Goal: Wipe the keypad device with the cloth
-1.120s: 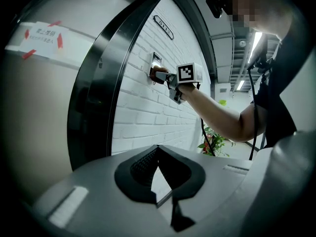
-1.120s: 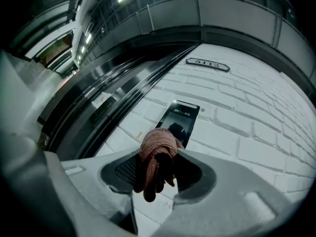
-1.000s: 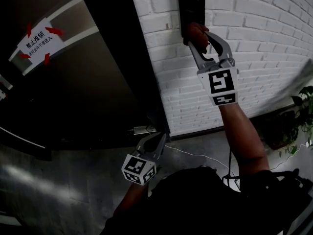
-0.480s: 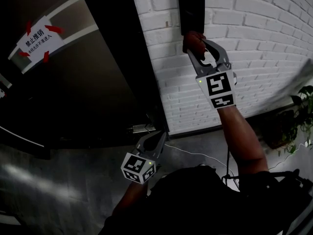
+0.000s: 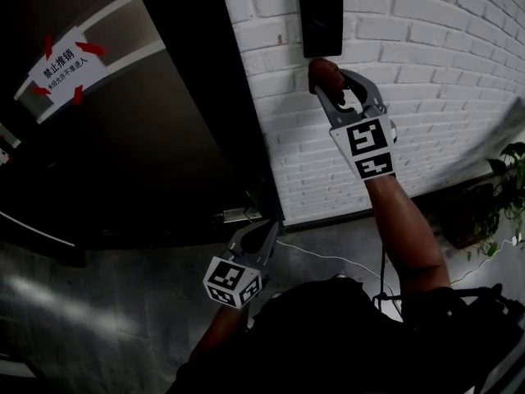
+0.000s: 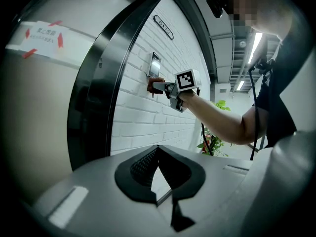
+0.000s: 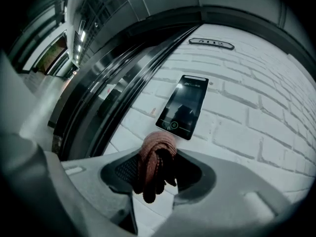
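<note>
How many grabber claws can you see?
2. The right gripper is up by the brick wall under the keypad device, holding the cloth. The left gripper hangs low, empty.

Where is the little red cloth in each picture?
Head view: the cloth is upper middle, pinched in the right gripper, just under the keypad device.
Left gripper view: small and far off, upper middle, by the brick wall.
Right gripper view: low in the middle, between the jaws.
Shared landmark: the dark keypad device on the white brick wall.
</note>
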`<state>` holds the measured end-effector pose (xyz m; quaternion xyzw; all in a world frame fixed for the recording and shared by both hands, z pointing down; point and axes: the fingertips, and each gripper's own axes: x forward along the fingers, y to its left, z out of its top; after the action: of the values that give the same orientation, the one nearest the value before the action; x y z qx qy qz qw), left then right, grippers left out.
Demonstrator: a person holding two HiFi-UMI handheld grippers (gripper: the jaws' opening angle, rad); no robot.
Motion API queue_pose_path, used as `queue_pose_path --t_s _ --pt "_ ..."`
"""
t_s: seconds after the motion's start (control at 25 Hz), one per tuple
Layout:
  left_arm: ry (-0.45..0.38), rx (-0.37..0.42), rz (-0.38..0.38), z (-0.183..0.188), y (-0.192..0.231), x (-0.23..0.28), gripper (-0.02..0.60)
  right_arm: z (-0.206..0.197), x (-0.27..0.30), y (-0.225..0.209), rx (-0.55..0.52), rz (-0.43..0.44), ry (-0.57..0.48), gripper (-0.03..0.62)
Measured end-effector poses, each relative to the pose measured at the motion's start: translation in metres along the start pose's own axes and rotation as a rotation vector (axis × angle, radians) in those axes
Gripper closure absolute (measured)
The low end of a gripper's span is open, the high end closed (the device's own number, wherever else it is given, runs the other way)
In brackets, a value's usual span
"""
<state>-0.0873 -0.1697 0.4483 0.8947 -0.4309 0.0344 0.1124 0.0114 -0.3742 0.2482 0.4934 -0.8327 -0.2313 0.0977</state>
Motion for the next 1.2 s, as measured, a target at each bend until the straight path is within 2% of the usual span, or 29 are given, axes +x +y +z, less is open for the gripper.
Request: queue_pose_path --t_s 0.48,0.64,0.96,1.2 --pt "0.004 0.002 -0.006 -0.001 -0.002 0.002 0.566 0.017 -0.014 0.0 0.006 0.008 -0.042 0.439" --pt "0.004 0.002 -0.005 0.0 -0.003 0.002 0.566 0.055 -0.021 -0.012 -0.037 -0.015 -0.127 0.439" --pt "0.001 0.001 0.008 0.002 -0.001 -0.001 0.566 0.147 -0.013 -0.065 -0.139 -0.108 -0.256 0.439" --pt "-0.01 -0.022 0.001 0.001 0.0 -0.001 0.566 0.16 0.004 -0.081 -0.103 -0.112 -0.256 0.439"
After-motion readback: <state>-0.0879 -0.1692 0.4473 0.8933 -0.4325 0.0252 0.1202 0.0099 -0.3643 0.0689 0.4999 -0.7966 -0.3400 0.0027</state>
